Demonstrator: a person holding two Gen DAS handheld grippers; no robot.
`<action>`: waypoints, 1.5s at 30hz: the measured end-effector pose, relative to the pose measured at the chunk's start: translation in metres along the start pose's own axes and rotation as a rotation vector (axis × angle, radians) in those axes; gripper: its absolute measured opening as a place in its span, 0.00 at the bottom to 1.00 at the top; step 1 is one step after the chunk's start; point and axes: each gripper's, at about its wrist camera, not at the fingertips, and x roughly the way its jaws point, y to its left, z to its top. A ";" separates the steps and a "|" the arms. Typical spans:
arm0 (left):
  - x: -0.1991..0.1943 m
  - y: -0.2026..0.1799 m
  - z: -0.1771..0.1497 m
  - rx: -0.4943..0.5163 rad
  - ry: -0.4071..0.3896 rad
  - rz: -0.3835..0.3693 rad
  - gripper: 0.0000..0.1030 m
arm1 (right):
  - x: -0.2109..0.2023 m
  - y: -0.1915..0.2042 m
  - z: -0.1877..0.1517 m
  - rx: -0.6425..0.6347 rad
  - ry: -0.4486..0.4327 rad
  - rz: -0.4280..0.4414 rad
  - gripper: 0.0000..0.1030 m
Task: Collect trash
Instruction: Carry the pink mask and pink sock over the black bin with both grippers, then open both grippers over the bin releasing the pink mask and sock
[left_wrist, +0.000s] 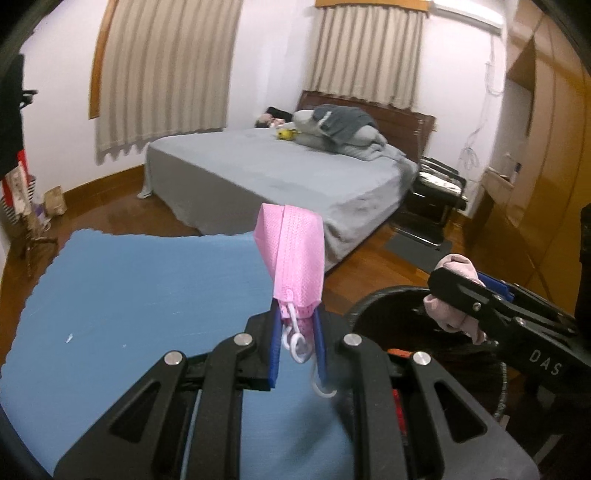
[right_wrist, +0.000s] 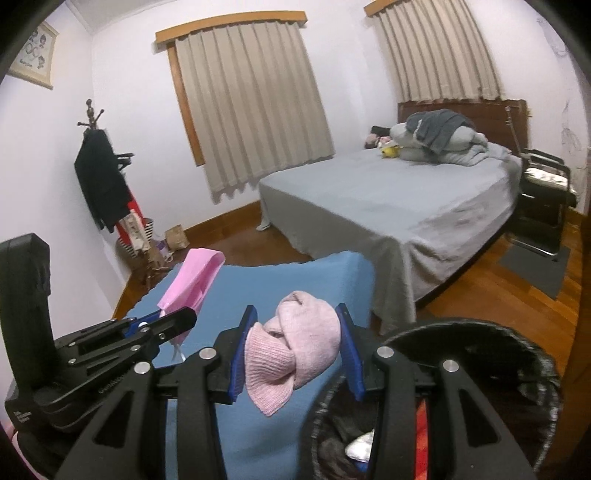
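Trash is in both your claws at once. Your left gripper (left_wrist: 297, 332) pinches a folded pink face mask (left_wrist: 293, 258) by its lower end, the white ear loops (left_wrist: 295, 341) dangling between the blue pads, the mask standing up above the blue cloth-covered table (left_wrist: 129, 295). Your right gripper (right_wrist: 295, 354) is clamped on a balled pale-pink knitted cloth (right_wrist: 291, 347), which bulges out between its blue pads and sags below them.

Just right of the table sits the round black bin (right_wrist: 480, 332), with some scraps already inside. In the left view your right claw holds its bundle over the bin's near rim; in the right view the bundle reads as sitting at the table's edge, just left of the rim. By my reading you are at the carry-and-drop step. Next you need each claw well over the bin's mouth before you let go, right one first since it is closer; the mask is light and may snag on a pad by its loops.

Beyond the table, a bed with a grey sheet (right_wrist: 388, 206) stands at the far right, beige curtains (right_wrist: 251, 103) cover two windows, a wooden coat stand (right_wrist: 99, 166) is at the far left, and the floor (right_wrist: 498, 295) is polished wood.
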 end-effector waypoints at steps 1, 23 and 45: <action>0.000 -0.008 0.000 0.011 -0.002 -0.013 0.14 | -0.004 -0.004 0.000 0.003 -0.004 -0.008 0.41; 0.026 -0.113 -0.007 0.128 0.018 -0.188 0.14 | -0.057 -0.084 -0.010 0.057 -0.039 -0.177 0.41; 0.073 -0.161 -0.026 0.189 0.101 -0.299 0.15 | -0.058 -0.136 -0.029 0.121 0.002 -0.271 0.41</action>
